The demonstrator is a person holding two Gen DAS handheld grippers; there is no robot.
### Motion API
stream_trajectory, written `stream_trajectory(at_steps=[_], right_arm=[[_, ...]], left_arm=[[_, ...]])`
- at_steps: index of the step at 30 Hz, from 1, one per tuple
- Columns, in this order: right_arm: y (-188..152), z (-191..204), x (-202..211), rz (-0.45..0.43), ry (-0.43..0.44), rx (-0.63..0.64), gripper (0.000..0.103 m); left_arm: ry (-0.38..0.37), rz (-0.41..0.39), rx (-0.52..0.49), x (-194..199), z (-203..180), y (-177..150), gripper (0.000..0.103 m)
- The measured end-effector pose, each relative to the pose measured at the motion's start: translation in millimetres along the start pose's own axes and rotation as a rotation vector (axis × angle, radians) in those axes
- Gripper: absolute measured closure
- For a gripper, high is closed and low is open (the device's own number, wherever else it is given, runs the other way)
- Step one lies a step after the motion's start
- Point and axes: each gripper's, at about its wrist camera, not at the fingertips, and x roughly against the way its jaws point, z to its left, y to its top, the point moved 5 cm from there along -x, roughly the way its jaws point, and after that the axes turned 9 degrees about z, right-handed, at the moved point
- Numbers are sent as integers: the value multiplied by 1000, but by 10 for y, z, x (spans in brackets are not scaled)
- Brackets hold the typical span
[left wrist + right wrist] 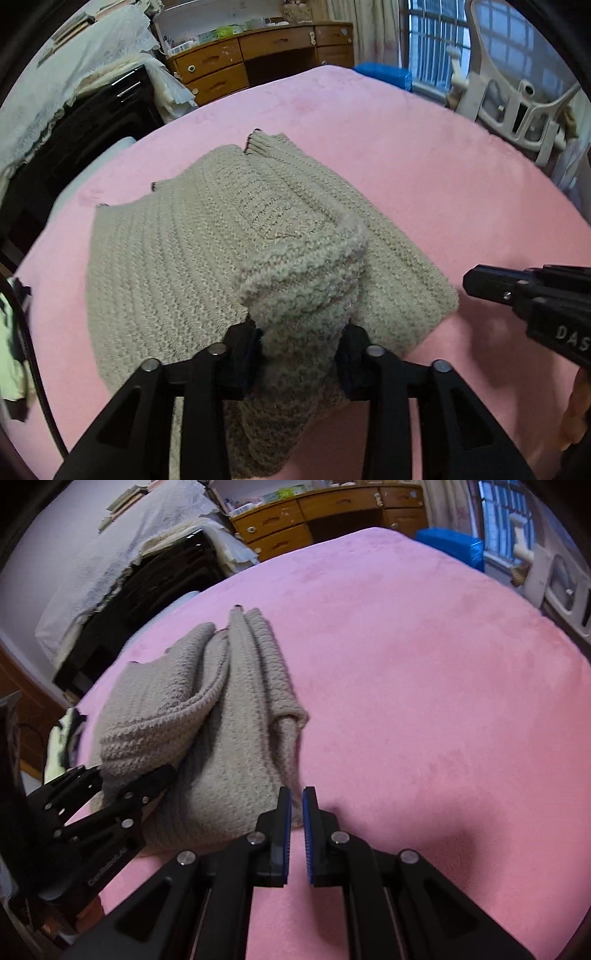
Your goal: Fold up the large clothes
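A beige knitted sweater [177, 240] [236, 701] lies partly folded on the pink bed cover [406, 166] [424, 672]. A thick raised fold of its near edge sits between the jaws of my left gripper [301, 347], whose pads press on it from both sides. From the right wrist view, that left gripper [162, 775] reaches in from the lower left with the knit bunched at its tip. My right gripper [296, 812] hovers over bare pink cover just right of the sweater's near corner, its blue pads almost together with nothing between them. Its black tip [476, 280] also shows at the right edge.
A wooden desk [258, 55] with drawers stands beyond the bed's far edge. A black cabinet [92, 122] under white lace cloth lines the left side. A white chair [517, 92] and a blue box [388, 74] sit at the far right by the window.
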Motion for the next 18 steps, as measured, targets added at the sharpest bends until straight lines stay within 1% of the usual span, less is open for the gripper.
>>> stream_trajectory(at_steps=[2,3,4,6,7,8,9,10,11,12,13,14,15,17,18], right_arm=[[46,46,33,13,30,17,95],[79,89,76,14,42,31,95],[96,135,112,18,51,42,92],[157,242,213,29,83,63,87],[182,292,256,34,97,68,83],[208,346,305,40,113,76,79],[239,426,371,46,128,91,77],[264,473,399,48,130,98,71],[288,536,432,53,132,108,63],[310,594,446,60,136,117,58],[332,660,455,64,149,124,52],[349,703,451,63,156,125,49],[367,743,428,64,165,118,47],[389,819,314,82,203,92,38],[392,855,240,93,223,76,37]], left_arm=[[19,11,3,114,26,-2,49],[25,15,9,151,27,-10,46],[36,22,16,226,63,-61,46],[83,30,20,368,82,-88,46],[118,26,25,474,106,-92,46],[150,16,31,607,142,-96,43],[168,3,38,691,173,-89,39],[198,-24,58,835,242,-88,35],[215,-51,81,960,321,-89,25],[222,-68,98,1025,386,-76,16],[229,-93,131,1110,502,-78,14],[226,-106,158,1154,594,-94,10],[216,-108,184,1169,691,-120,9],[203,-89,243,1093,926,-186,9],[200,-78,272,1034,1039,-234,9]])
